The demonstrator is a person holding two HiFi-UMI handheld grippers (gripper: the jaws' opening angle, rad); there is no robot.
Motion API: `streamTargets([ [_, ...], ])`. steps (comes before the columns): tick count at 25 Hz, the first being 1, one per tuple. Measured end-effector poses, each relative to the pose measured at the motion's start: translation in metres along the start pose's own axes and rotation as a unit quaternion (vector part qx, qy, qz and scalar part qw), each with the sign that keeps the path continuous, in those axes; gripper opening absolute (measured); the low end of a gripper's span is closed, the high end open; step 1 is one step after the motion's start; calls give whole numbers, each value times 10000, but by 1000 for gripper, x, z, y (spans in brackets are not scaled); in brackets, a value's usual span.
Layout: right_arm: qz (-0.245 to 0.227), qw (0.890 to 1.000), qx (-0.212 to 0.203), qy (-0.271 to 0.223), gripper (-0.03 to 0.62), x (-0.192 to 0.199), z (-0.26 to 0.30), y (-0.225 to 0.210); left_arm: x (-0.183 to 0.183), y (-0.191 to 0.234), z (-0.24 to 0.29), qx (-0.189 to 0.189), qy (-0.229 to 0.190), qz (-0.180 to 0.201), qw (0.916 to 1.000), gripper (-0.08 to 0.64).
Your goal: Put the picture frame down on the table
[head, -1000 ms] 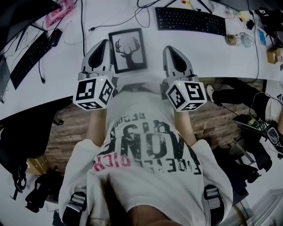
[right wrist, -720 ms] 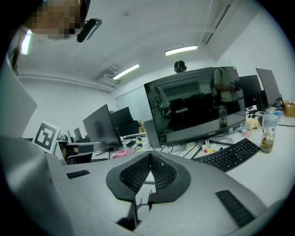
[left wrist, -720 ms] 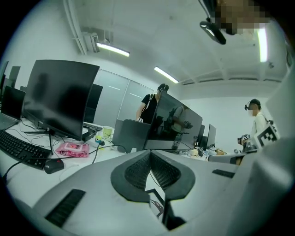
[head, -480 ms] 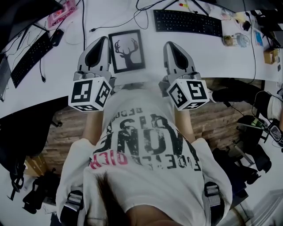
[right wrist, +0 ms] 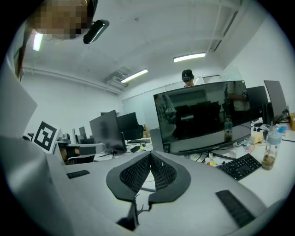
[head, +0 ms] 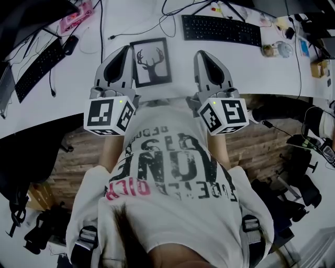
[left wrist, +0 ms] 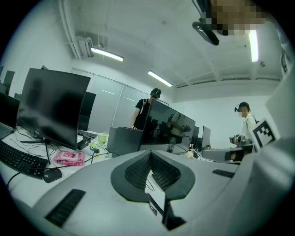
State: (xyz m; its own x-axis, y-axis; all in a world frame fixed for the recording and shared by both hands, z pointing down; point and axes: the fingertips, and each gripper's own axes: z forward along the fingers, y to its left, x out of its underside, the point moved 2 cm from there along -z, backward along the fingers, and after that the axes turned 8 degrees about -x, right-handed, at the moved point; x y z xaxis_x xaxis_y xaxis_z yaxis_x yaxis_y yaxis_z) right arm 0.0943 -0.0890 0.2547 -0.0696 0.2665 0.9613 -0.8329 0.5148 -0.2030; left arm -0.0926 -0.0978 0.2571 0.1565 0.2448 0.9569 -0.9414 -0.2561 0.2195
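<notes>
The picture frame (head: 151, 62), black-edged with a black deer-head silhouette on white, lies flat on the white table (head: 78, 78), near its front edge. My left gripper (head: 124, 50) hovers just left of it and my right gripper (head: 201, 54) just right of it, both apart from the frame. In the left gripper view the jaws (left wrist: 150, 155) meet at their tips with nothing between them, and a corner of the frame (left wrist: 156, 207) shows below them. The right gripper (right wrist: 150, 156) is likewise shut and empty, with the deer's antlers (right wrist: 138, 210) showing in the gap below.
A black keyboard (head: 221, 29) lies behind the frame to the right, with cables (head: 172, 10) around it. Another keyboard (head: 36, 68), a mouse (head: 68, 44) and a pink item (head: 78, 13) are at the left. Monitors (right wrist: 203, 115) stand at the back. Two other people (left wrist: 244, 120) stand in the room.
Nothing has been taken hold of or let go. Both grippers stay shut beside the frame; only the view has shifted slightly.
</notes>
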Motion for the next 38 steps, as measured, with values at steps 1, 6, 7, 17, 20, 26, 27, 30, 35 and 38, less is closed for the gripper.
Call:
streamTargets([
  [1, -44, 10000, -30, 9, 0, -1, 0, 3, -1, -1, -2, 3, -10, 23, 10000, 3],
  [6, 6, 9998, -220, 3, 0, 0, -2, 15, -3, -9, -11, 16, -31, 140, 9999, 3],
  [7, 16, 9997, -258, 10, 0, 1, -2, 17, -2, -11, -13, 10, -29, 163, 9999, 3],
  [17, 136, 9986, -512, 37, 0, 8, -9, 35, 5, -22, -30, -24, -21, 260, 9997, 3],
  [20, 69, 9987, -507, 75, 0, 11, -12, 37, 7, -26, -34, 4, -25, 265, 9996, 3],
  [26, 83, 9985, -537, 40, 0, 13, -16, 42, 12, -30, -40, 55, -5, 284, 9996, 3],
  [27, 75, 9984, -560, 32, 0, 13, -16, 44, 12, -31, -41, 58, -2, 289, 9996, 3],
  [30, 46, 9981, -616, 25, 0, 12, -15, 50, 12, -31, -44, 64, -10, 297, 9995, 3],
  [35, 31, 9980, -626, 44, 0, 13, -16, 55, 11, -26, -47, 27, -15, 283, 9996, 3],
  [38, 35, 9982, -602, 57, 0, 14, -15, 54, 11, -22, -48, -10, -10, 271, 9996, 3],
])
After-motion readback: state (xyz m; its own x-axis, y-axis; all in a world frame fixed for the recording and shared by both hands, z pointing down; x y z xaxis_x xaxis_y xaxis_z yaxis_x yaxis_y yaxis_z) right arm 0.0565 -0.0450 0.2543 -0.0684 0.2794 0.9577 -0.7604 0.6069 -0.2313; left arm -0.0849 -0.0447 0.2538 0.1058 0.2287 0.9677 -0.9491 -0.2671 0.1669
